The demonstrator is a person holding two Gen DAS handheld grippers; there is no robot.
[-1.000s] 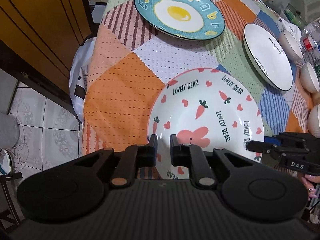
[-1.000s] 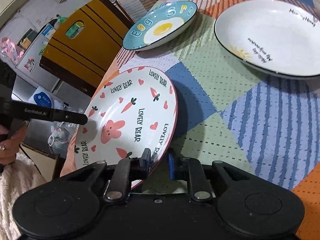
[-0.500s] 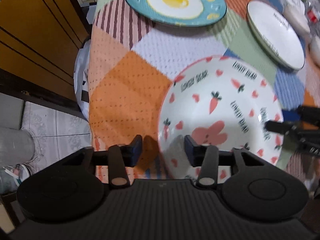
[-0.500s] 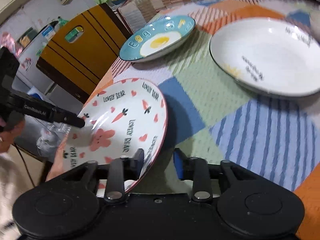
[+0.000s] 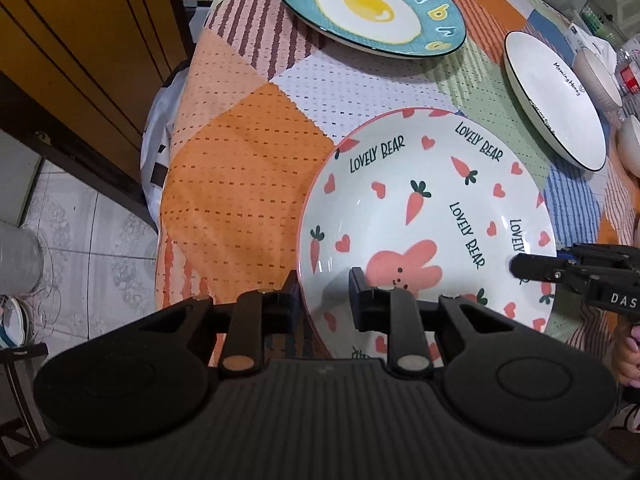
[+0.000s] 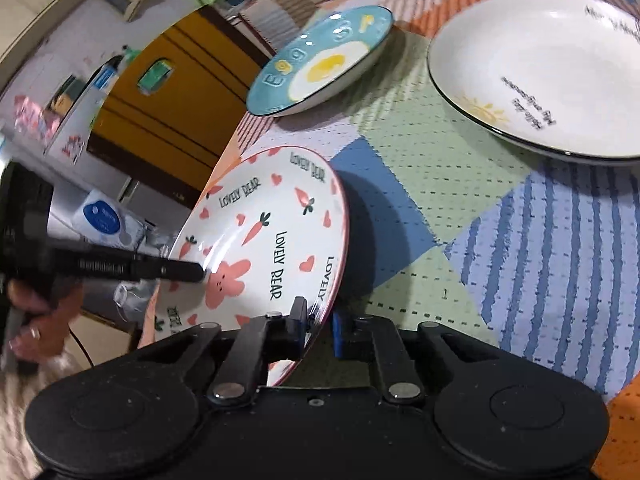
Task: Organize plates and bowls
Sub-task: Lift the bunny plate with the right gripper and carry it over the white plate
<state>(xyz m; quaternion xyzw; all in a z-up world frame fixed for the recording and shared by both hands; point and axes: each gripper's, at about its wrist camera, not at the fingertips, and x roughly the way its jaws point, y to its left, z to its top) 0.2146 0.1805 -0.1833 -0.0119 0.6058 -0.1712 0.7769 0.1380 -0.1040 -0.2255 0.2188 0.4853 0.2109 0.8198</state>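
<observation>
The right gripper (image 6: 318,326) is clenched on the near rim of the carrot-and-rabbit plate (image 6: 264,240), one finger over the printed face and the other under the back. Its jaws have just been closing. The left gripper (image 5: 322,294) straddles the opposite rim of the same plate (image 5: 424,216), the rim between its fingers; its jaws have just been closing too, but a gap shows beside the inner finger, so whether the pads press cannot be told.

In the right wrist view the plate is tilted, its right edge raised off the patchwork-clothed surface (image 6: 460,216) and casting a dark shadow, its printed face turned up and toward the left gripper. Being round, it has no long axis; the rabbit's ears point away from the left wrist camera, toward the far side of the surface.

Beyond this plate, toward the yellow wooden cabinet (image 5: 80,40), lies the blue fried-egg plate (image 5: 372,4), flat and well apart. To the right of the carrot plate, also apart, sits the white black-rimmed plate (image 6: 556,72), face up. Past that, in the left wrist view, white bowls (image 5: 600,76) stand near the surface's edge.
</observation>
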